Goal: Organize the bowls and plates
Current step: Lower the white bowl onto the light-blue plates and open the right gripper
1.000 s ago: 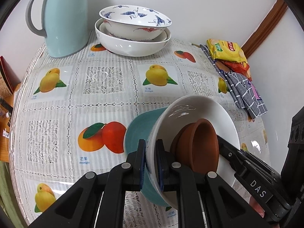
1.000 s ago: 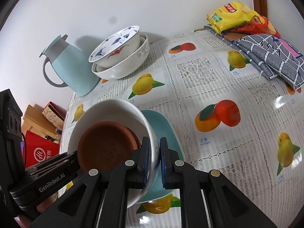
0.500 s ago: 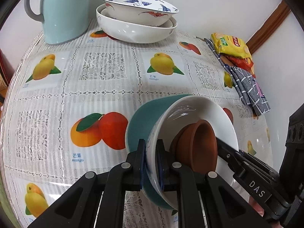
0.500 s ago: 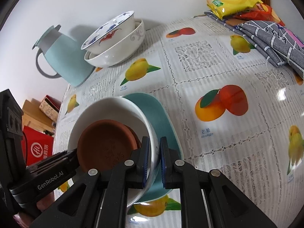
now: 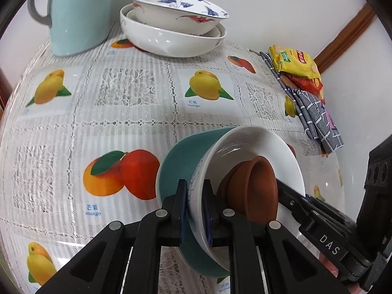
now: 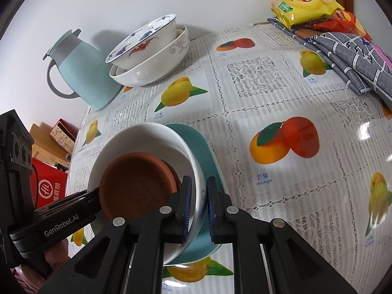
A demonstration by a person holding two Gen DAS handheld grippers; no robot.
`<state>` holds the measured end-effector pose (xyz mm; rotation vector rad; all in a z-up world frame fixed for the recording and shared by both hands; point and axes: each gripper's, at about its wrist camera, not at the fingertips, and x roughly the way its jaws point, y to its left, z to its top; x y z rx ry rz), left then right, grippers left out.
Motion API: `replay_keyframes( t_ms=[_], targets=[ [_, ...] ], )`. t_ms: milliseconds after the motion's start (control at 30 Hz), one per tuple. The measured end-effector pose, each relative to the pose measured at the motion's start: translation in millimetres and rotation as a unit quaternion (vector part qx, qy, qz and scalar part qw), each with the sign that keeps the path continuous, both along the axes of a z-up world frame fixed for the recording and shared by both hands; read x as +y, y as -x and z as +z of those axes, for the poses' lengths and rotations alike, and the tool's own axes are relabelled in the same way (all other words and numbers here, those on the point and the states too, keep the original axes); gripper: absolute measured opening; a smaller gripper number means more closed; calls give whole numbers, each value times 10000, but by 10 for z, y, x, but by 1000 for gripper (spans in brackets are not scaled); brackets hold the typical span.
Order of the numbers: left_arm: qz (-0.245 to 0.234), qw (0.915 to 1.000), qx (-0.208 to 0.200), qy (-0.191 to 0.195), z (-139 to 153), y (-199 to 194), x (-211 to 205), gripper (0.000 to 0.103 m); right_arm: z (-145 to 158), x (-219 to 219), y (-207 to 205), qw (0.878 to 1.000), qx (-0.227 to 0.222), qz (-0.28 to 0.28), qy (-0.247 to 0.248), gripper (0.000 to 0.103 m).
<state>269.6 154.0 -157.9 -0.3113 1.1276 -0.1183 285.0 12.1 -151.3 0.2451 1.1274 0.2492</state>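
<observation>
Presently, the white bowl (image 5: 257,147) is found clamped at its rim from two opposite sides — the left gripper (image 5: 194,210) is pressed shut on one rim edge, the right gripper (image 6: 197,205) on the other. A brown clay bowl (image 6: 137,186) is nested inside it, and a teal plate (image 5: 181,161) is seen directly beneath, over the fruit-print tablecloth (image 5: 122,122). Both grippers are pointed steeply downward, fingers converging on the stack. At the far wall, a blue-patterned bowl (image 5: 176,5) is stacked in a larger white bowl (image 5: 169,39) beside a pale blue jug (image 5: 78,12). Against the earlier frames, the grip is unchanged — the far bowls and jug are merely shown somewhat closer to the cameras.
</observation>
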Motion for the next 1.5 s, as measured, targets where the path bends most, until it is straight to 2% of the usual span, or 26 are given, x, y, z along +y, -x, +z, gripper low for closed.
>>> replay_keyframes(
  t_ms=[167, 533, 700, 767, 800, 900, 967, 1033, 1133, 1433, 1500],
  targets=[
    [-28, 9999, -11, -97, 6, -10, -2, 15, -14, -36, -31, 9999, 100, 96, -32, 16],
    [-87, 9998, 54, -191, 11, -6, -19, 15, 52, 80, -52, 9984, 48, 325, 452, 18],
    [-179, 9988, -30, -454, 88, 31, -56, 17, 91, 112, -36, 9972, -34, 376, 648, 18],
    [-191, 9989, -46, -419, 108, 34, -39, 19, 93, 97, -31, 9974, -20, 363, 621, 18],
    [-197, 9989, -37, -424, 112, 34, -31, 23, 98, 90, -26, 9975, -14, 357, 610, 19],
    [-213, 9990, -52, -380, 126, 54, -2, 23, 134, 80, 5, 9973, -53, 346, 653, 21],
    [-212, 9992, -48, -329, 131, 66, 12, 23, 172, 71, 30, 9961, -145, 311, 807, 31],
    [-231, 9992, -47, -321, 136, 79, 9, 23, 209, 40, 57, 9965, -221, 310, 745, 35],
    [-292, 9990, -33, -334, 132, 97, -17, 26, 239, 18, 93, 9971, -237, 327, 642, 35],
    [-272, 9988, -10, -415, 184, 167, -46, 26, 259, 22, 232, 9959, -347, 407, 735, 35],
    [-245, 9985, -9, -488, 207, 196, -49, 35, 249, 5, 262, 9961, -312, 382, 728, 35]
  ],
)
